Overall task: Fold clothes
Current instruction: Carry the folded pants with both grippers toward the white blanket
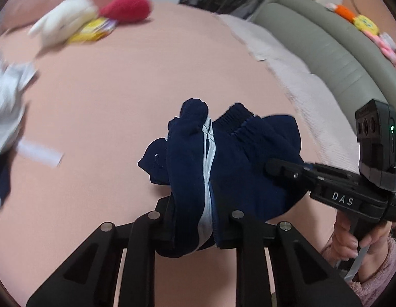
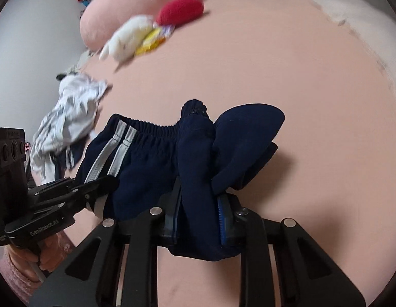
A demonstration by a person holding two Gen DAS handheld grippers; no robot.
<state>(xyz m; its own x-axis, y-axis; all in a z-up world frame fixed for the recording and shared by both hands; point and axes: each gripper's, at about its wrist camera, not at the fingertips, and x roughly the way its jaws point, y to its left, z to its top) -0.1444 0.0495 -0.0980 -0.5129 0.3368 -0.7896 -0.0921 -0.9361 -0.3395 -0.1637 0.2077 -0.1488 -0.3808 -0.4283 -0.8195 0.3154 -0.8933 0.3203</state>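
Navy shorts with white side stripes hang in the air between both grippers, above a pink bed sheet. My left gripper is shut on the striped edge of the shorts, cloth bunched between its fingers. The right gripper reaches in from the right and pinches the far side. In the right wrist view my right gripper is shut on a thick fold of the navy shorts, near the elastic waistband. The left gripper bites the striped side at left.
A crumpled white and grey garment lies at the left of the pink bed sheet. Plush toys, white and red, lie near a pink pillow. A grey padded headboard runs along the right. Hands in fuzzy pink sleeves hold the handles.
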